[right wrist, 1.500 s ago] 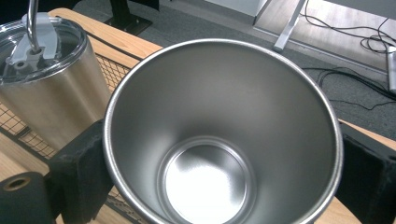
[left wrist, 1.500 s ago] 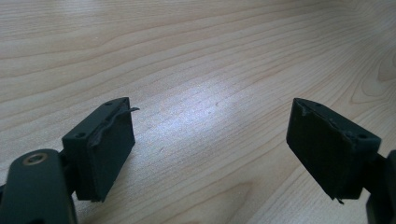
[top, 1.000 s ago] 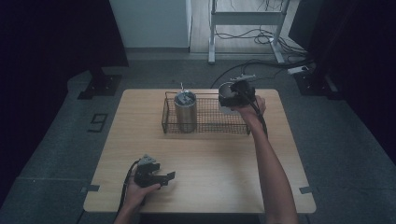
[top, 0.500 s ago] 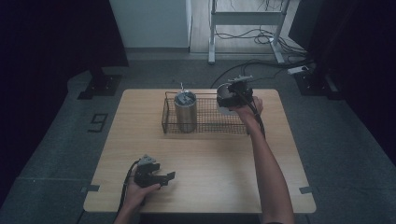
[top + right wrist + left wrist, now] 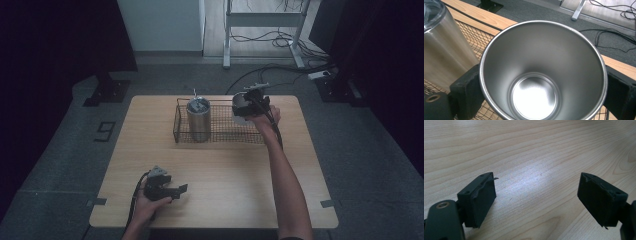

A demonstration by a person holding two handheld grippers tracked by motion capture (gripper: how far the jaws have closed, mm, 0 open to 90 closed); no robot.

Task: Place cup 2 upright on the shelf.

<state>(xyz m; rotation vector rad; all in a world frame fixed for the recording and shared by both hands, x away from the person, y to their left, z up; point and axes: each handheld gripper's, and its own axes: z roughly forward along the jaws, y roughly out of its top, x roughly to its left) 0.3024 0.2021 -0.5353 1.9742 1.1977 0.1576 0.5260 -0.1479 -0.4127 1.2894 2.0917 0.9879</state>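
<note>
My right gripper is shut on an empty stainless steel cup, held in the air over the right part of a black wire basket. In the right gripper view the cup is tilted with its mouth toward the camera, and the black jaws of my right gripper press on its two sides. A taller steel tumbler with a clear lid stands upright in the basket's left part, and its side shows to the cup's left. My left gripper rests low near the table's front edge. It is open, with bare wood between its jaws.
The wooden table is bare between the basket and my left hand. Beyond its far edge are a dark floor, loose cables and a metal stand's legs.
My right gripper with the cup has edged slightly to the left over the basket. The left gripper has stayed put.
</note>
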